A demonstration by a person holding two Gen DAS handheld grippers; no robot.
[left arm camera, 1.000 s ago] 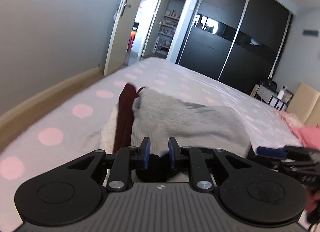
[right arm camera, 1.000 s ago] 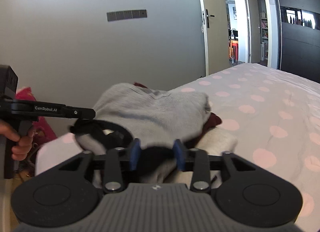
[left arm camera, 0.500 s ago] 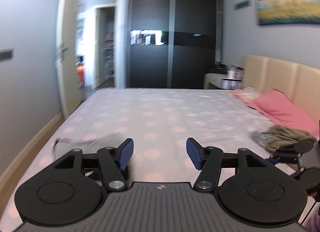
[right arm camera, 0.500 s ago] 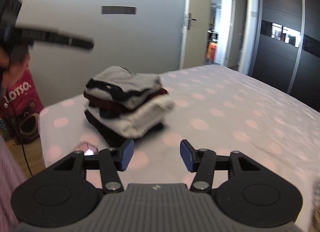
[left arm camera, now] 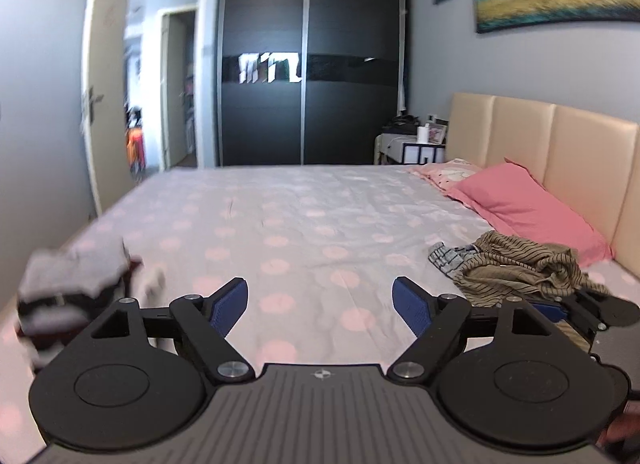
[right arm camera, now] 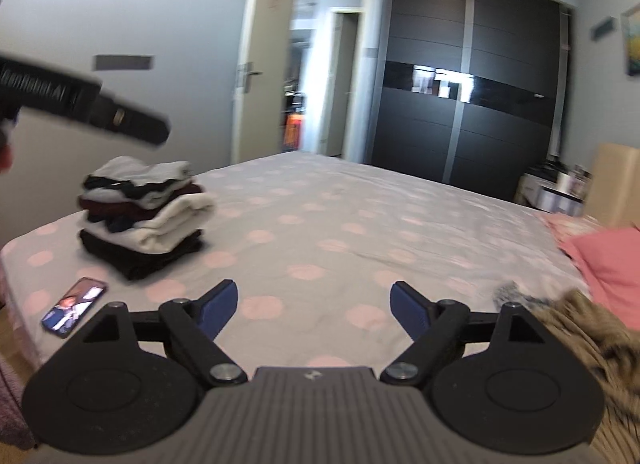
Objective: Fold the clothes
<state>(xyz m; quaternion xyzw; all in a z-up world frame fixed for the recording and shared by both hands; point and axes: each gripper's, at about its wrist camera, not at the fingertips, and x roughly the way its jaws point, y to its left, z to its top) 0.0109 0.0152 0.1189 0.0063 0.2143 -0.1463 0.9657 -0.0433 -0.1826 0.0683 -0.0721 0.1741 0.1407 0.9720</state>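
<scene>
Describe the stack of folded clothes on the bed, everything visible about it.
The stack of folded clothes sits near a corner of the polka-dot bed, several soft layers high: light grey on top, then black-and-white, dark maroon, cream and black at the bottom. The layers lean slightly and overhang unevenly. Nothing grips it; it rests on the sheet, apart from the phone lying in front.

Almost nothing is reading clearly. White lettering is showing on the side of the left gripper (right arm camera: pixel 80 108) at the upper left of the right wrist view, but motion blur is smearing it past reading. The phone (right arm camera: pixel 74 307) at lower left is showing a picture only.
</scene>
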